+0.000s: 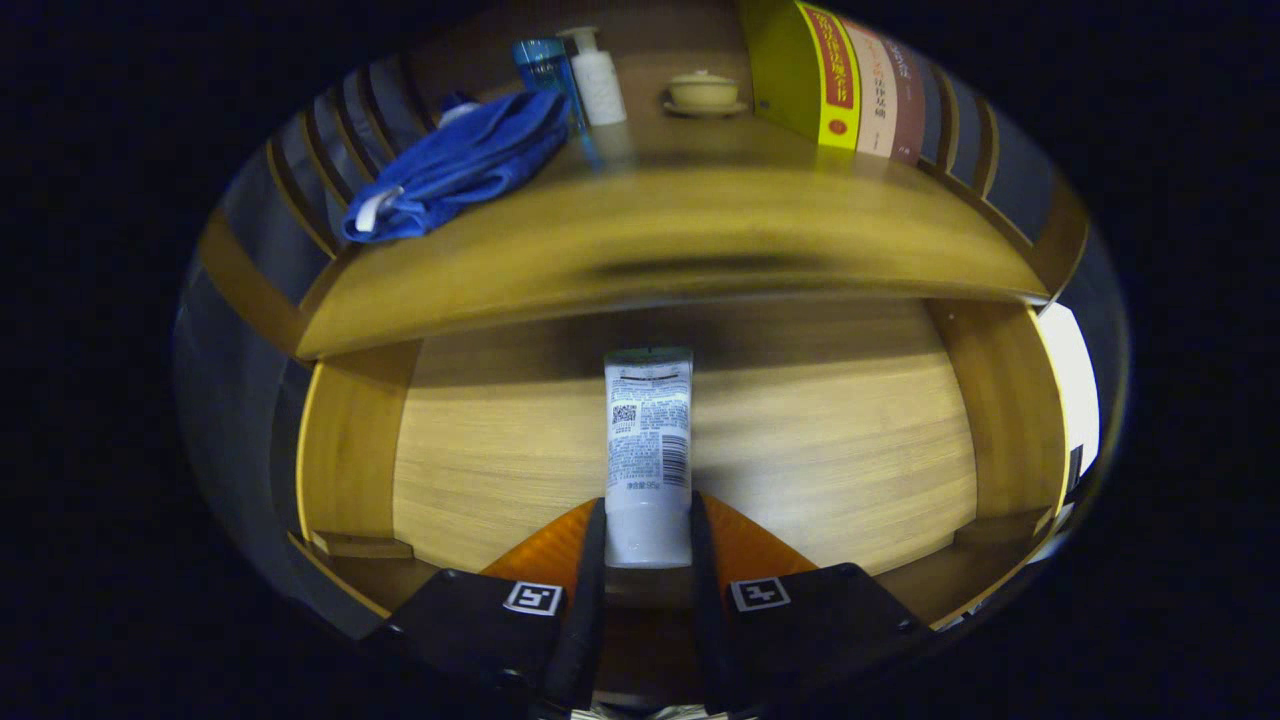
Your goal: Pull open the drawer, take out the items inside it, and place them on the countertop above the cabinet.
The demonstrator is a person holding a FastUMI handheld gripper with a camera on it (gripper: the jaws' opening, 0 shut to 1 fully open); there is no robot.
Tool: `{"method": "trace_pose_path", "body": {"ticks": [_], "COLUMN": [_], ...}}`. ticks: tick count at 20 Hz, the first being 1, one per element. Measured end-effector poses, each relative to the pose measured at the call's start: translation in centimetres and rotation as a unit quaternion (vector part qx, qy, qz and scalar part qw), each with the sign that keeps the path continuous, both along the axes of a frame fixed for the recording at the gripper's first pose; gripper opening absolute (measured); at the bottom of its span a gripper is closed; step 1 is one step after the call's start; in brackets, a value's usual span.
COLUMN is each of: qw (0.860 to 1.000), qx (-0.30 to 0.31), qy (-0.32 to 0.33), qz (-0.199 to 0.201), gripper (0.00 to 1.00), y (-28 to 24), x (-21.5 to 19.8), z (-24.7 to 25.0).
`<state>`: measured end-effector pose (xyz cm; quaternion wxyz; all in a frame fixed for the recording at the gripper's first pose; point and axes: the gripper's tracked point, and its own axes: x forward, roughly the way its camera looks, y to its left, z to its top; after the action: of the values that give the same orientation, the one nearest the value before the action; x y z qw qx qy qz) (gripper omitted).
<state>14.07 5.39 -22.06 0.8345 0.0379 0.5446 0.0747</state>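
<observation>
The gripper (648, 530) is clenching the cap end of a white tube (648, 440), one finger pressing on each side of it, so the tube is sitting squarely between the jaws with its long axis running straight ahead along the fingers, label side up. The tube is hanging over the floor of the open drawer (820, 450), its far end pointing toward the drawer's back. The countertop (660, 235) is lying above and beyond the tube, so the coming move, in my judgement, is calling for a lift up and forward over its front edge.
</observation>
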Motion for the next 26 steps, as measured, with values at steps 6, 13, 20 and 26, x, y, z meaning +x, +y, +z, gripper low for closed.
{"method": "trace_pose_path", "body": {"ticks": [6,13,20,26], "qw": [0.999,0.993,0.988,0.99], "qx": [0.017,0.042,0.019,-0.014], "qy": [-0.019,-0.105,-0.156,-0.14], "qz": [0.027,0.025,-0.002,-0.023], "gripper": [0.47,0.47,0.47,0.47], "y": [-1.7,-1.1,1.0,1.1], "x": [-4.5,-2.2,8.9,12.9], "z": [5.1,13.1,14.3,10.6]}}
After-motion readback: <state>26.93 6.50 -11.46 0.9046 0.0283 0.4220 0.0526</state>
